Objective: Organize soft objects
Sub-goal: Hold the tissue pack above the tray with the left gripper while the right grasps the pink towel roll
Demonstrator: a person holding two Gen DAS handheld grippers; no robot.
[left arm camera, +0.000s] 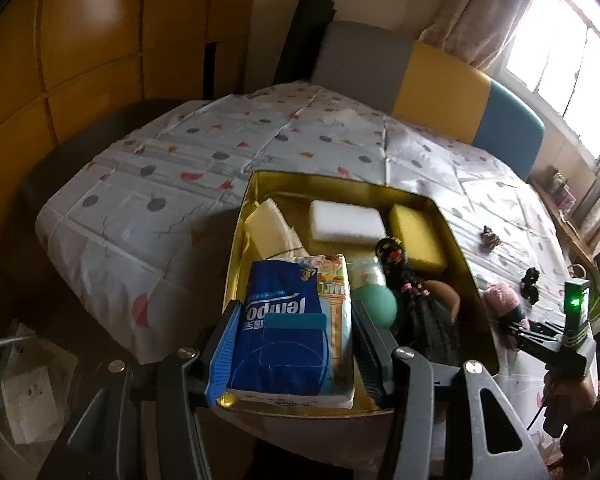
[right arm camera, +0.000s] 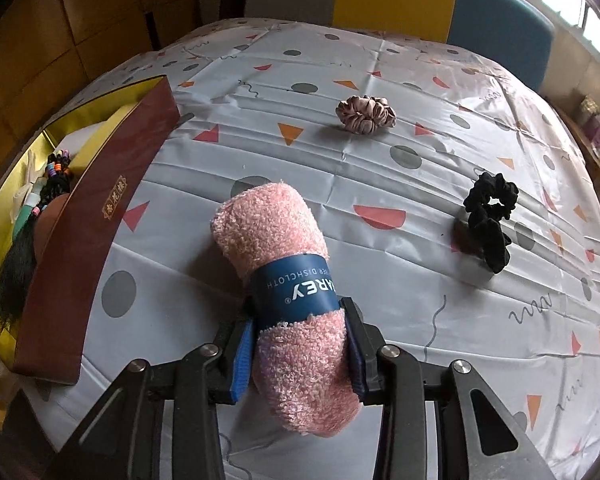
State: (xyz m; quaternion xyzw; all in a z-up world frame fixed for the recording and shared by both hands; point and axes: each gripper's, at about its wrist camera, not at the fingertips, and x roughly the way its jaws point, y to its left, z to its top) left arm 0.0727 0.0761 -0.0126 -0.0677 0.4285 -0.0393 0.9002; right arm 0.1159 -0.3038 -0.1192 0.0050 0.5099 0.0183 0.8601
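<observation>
Count, tabletop: 1 rolled pink terry dishcloth w/ navy paper band (right arm camera: 288,300); 2 scrunchies, 1 dusty-pink satin (right arm camera: 366,114), 1 black fabric (right arm camera: 490,216), well apart from each other.

Count, inside the gold-lined box w/ maroon outer wall (right arm camera: 100,216): 1 blue Tempo tissue pack (left arm camera: 280,336) on top of a second printed orange-and-white pack (left arm camera: 336,300); 1 white foam block (left arm camera: 346,222); 1 yellow sponge (left arm camera: 418,236); 1 pale cream folded cloth (left arm camera: 270,228); 1 mint-green rounded item (left arm camera: 374,300); 1 black hair bundle w/ coloured beads (left arm camera: 412,292).

Surface: round table under a glossy grey-white tablecloth w/ dots, triangles, squiggles (right arm camera: 340,168), creased. Room: orange-brown panelled wall, chair backs in grey, yellow, blue, curtained window at right.

Left gripper (left arm camera: 296,344): jaws either side of the Tempo pack, pads against its sides, grasping it at the box's near end. Right gripper (right arm camera: 300,344): clenched on the near end of the dishcloth roll. Roll lies lengthwise away from the camera, just right of the box wall; cannot tell if it rests on the cloth or is raised. Band reads "DISHCLOTH".
</observation>
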